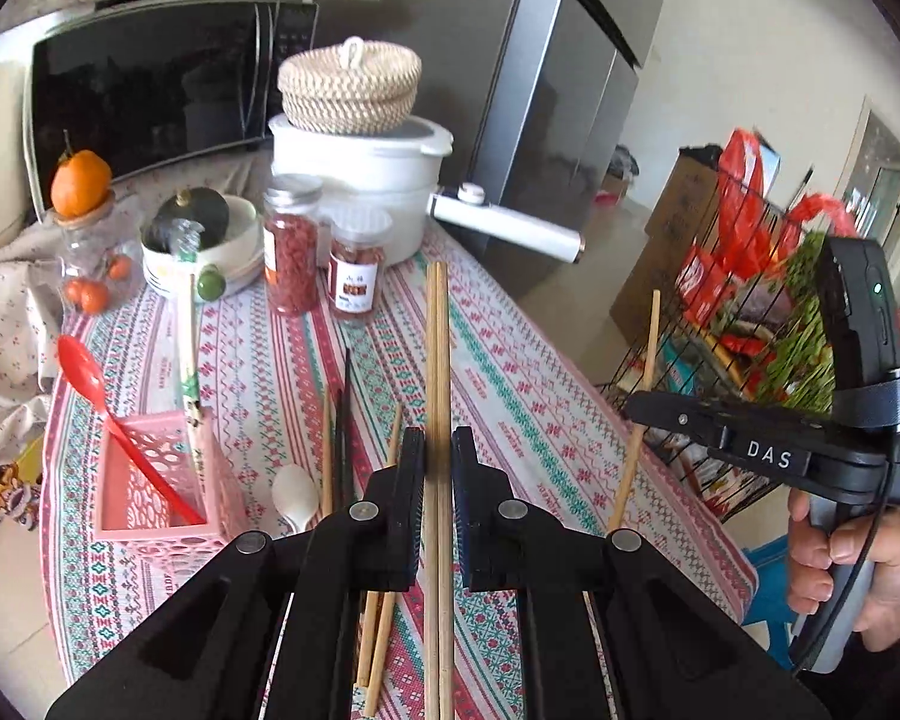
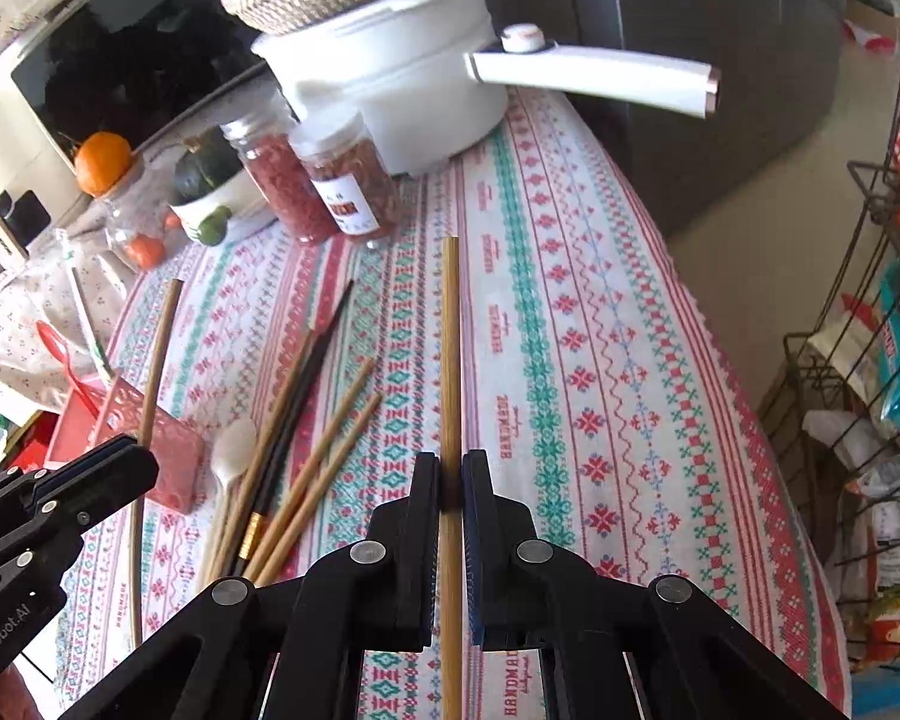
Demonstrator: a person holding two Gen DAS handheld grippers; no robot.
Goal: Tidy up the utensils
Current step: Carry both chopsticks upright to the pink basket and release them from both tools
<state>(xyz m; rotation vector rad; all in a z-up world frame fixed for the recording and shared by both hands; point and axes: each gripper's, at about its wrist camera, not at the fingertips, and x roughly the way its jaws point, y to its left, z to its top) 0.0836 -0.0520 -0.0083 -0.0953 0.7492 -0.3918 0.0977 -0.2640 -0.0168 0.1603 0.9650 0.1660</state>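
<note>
- Left wrist view: my left tongs (image 1: pixel 438 450) pinch a pair of bamboo chopsticks (image 1: pixel 437 360), which run straight ahead between the pads, lifted above the desk (image 1: pixel 510 372).
- My right tongs (image 2: pixel 450 474) are pressed onto a single bamboo chopstick (image 2: pixel 450 330), also held off the cloth.
- Below and left of both tongs, loose chopsticks (image 2: pixel 306 456) and a white spoon (image 2: pixel 231 450) lie in a heap on the patterned cloth.
- Further left, a pink basket (image 1: pixel 150 492) holds a red spoon (image 1: pixel 90 378) and a wrapped pair of chopsticks (image 1: pixel 189 360).
- At the back stand two jars (image 1: pixel 291 252), a white pot (image 1: pixel 378 192) and a microwave (image 1: pixel 150 84).
</note>
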